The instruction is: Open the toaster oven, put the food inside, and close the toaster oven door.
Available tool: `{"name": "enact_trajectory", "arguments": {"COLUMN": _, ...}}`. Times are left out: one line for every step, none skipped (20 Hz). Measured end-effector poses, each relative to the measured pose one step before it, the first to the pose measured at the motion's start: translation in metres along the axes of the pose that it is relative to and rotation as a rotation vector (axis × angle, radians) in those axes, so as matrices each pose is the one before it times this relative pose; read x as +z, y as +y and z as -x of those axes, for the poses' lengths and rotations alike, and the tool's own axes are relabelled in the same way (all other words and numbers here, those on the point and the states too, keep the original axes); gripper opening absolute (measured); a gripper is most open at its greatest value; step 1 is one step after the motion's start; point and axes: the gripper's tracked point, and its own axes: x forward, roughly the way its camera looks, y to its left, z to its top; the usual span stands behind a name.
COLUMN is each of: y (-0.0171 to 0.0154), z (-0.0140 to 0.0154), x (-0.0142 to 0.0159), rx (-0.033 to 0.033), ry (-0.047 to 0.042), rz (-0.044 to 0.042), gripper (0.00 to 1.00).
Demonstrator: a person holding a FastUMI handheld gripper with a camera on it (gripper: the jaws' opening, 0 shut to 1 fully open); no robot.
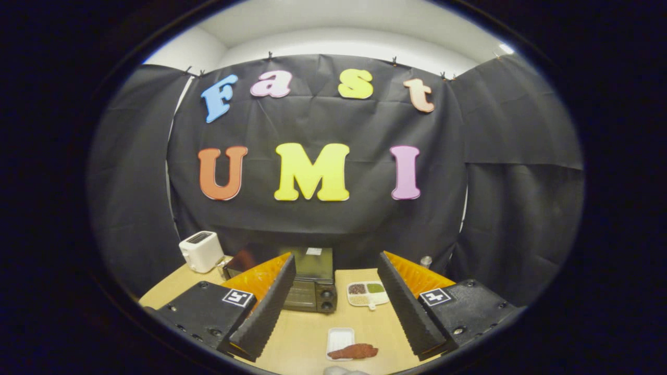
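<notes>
Toaster, white, two-slot type, stands at the far left of the wooden table, beside the booth wall; not part of the job.

Toaster oven, dark, stands just right of it at the table's back, door appearing shut, two knobs on its right side; partly hidden behind the left finger.

Gripper: fingers spread wide, holding nothing, raised above the near table, oven beyond them.

Food, a reddish-brown piece, lies half on a small white tray, between the fingers and nearer than the oven.

Sectioned dish with brown, green and pale fillings sits just right of the oven.

Small metal-topped object, behind the right finger; too small to identify.

Risks, judged: door is not yet open, so grabbing the food first would leave the fingers occupied. The food overhangs its tray and could slide off or drag the tray if pinched off-centre. A swing toward the door could clip the dish.
</notes>
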Motion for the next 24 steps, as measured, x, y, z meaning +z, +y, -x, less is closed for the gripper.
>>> {"name": "enact_trajectory", "arguments": {"y": 0.01322, "z": -0.01187, "x": -0.00818, "rx": 0.01852, "ry": 0.01096, "rz": 0.00537, "gripper": 1.00}}
{"name": "enact_trajectory", "arguments": {"y": 0.01327, "z": -0.01083, "x": -0.00773, "rx": 0.02079, "ry": 0.01106, "rz": 0.00783, "gripper": 1.00}}
{"name": "enact_trajectory", "arguments": {"y": 0.01321, "z": -0.01312, "x": -0.00751, "rx": 0.01801, "ry": 0.00971, "rz": 0.00682, "gripper": 1.00}}
{"name": "enact_trajectory", "arguments": {"y": 0.01391, "z": -0.01332, "x": -0.00710, "rx": 0.02173, "ry": 0.01112, "rz": 0.00616, "gripper": 1.00}}
{"name": "enact_trajectory", "arguments": {"y": 0.01387, "z": -0.01397, "x": -0.00740, "rx": 0.02326, "ry": 0.00585, "rz": -0.00165, "gripper": 1.00}}
{"name": "enact_trajectory", "arguments": {"y": 0.01364, "z": -0.01404, "x": -0.00754, "rx": 0.02445, "ry": 0.01766, "rz": -0.00747, "gripper": 1.00}}
{"name": "enact_trajectory", "arguments": {"y": 0.01518, "z": -0.01572, "x": -0.00878, "rx": 0.02963, "ry": 0.01223, "rz": -0.00809, "gripper": 1.00}}
{"name": "enact_trajectory", "arguments": {"y": 0.01200, "z": -0.01512, "x": -0.00821, "rx": 0.01687, "ry": 0.02601, "rz": -0.00097, "gripper": 1.00}}
{"name": "enact_trajectory", "arguments": {"y": 0.00938, "z": -0.01455, "x": -0.00835, "rx": 0.01551, "ry": 0.01731, "rz": 0.00476, "gripper": 1.00}}
{"name": "enact_trajectory", "arguments": {"y": 0.00698, "z": -0.01545, "x": -0.00580, "rx": 0.00449, "ry": 0.01628, "rz": 0.00838, "gripper": 1.00}}
{"name": "enact_trajectory", "arguments": {"y": 0.00533, "z": -0.01550, "x": -0.00459, "rx": -0.00165, "ry": 0.01456, "rz": 0.00954, "gripper": 1.00}}
{"name": "enact_trajectory", "arguments": {"y": 0.00312, "z": -0.01377, "x": -0.00468, "rx": -0.00612, "ry": 0.01348, "rz": 0.00971, "gripper": 1.00}}
{"name": "enact_trajectory", "arguments": {"y": 0.00213, "z": -0.01380, "x": -0.00449, "rx": -0.01388, "ry": 0.01353, "rz": 0.01338, "gripper": 1.00}}
{"name": "enact_trajectory", "arguments": {"y": 0.00086, "z": -0.01329, "x": -0.00299, "rx": -0.01407, "ry": 0.00957, "rz": 0.00957, "gripper": 1.00}}
{"name": "enact_trajectory", "arguments": {"y": 0.00103, "z": -0.01140, "x": -0.00469, "rx": -0.01230, "ry": 0.00854, "rz": 0.00693, "gripper": 1.00}}
{"name": "enact_trajectory", "arguments": {"y": 0.00001, "z": -0.01255, "x": -0.00424, "rx": -0.01716, "ry": 0.01091, "rz": 0.01135, "gripper": 1.00}}
{"name": "enact_trajectory", "arguments": {"y": -0.00127, "z": -0.00797, "x": -0.00722, "rx": -0.01516, "ry": 0.02187, "rz": 0.00673, "gripper": 1.00}}
{"name": "enact_trajectory", "arguments": {"y": -0.00038, "z": -0.00749, "x": -0.00521, "rx": -0.00749, "ry": 0.01781, "rz": -0.00185, "gripper": 1.00}}
{"name": "enact_trajectory", "arguments": {"y": -0.00017, "z": -0.00748, "x": -0.00696, "rx": -0.00981, "ry": 0.02117, "rz": -0.00367, "gripper": 1.00}}
{"name": "enact_trajectory", "arguments": {"y": -0.00083, "z": -0.00352, "x": -0.00395, "rx": -0.00639, "ry": 0.01839, "rz": -0.00914, "gripper": 1.00}}
{"name": "enact_trajectory", "arguments": {"y": 0.00109, "z": -0.00070, "x": 0.00304, "rx": 0.00106, "ry": -0.01885, "rz": -0.02643, "gripper": 1.00}}
{"name": "enact_trajectory", "arguments": {"y": -0.00002, "z": 0.00126, "x": -0.00382, "rx": 0.00012, "ry": 0.00843, "rz": -0.00460, "gripper": 1.00}}
{"name": "enact_trajectory", "arguments": {"y": -0.00136, "z": 0.00000, "x": 0.00113, "rx": -0.00130, "ry": -0.00349, "rz": -0.00921, "gripper": 1.00}}
{"name": "enact_trajectory", "arguments": {"y": 0.00065, "z": -0.00034, "x": -0.00218, "rx": 0.00405, "ry": 0.00818, "rz": -0.00948, "gripper": 1.00}}
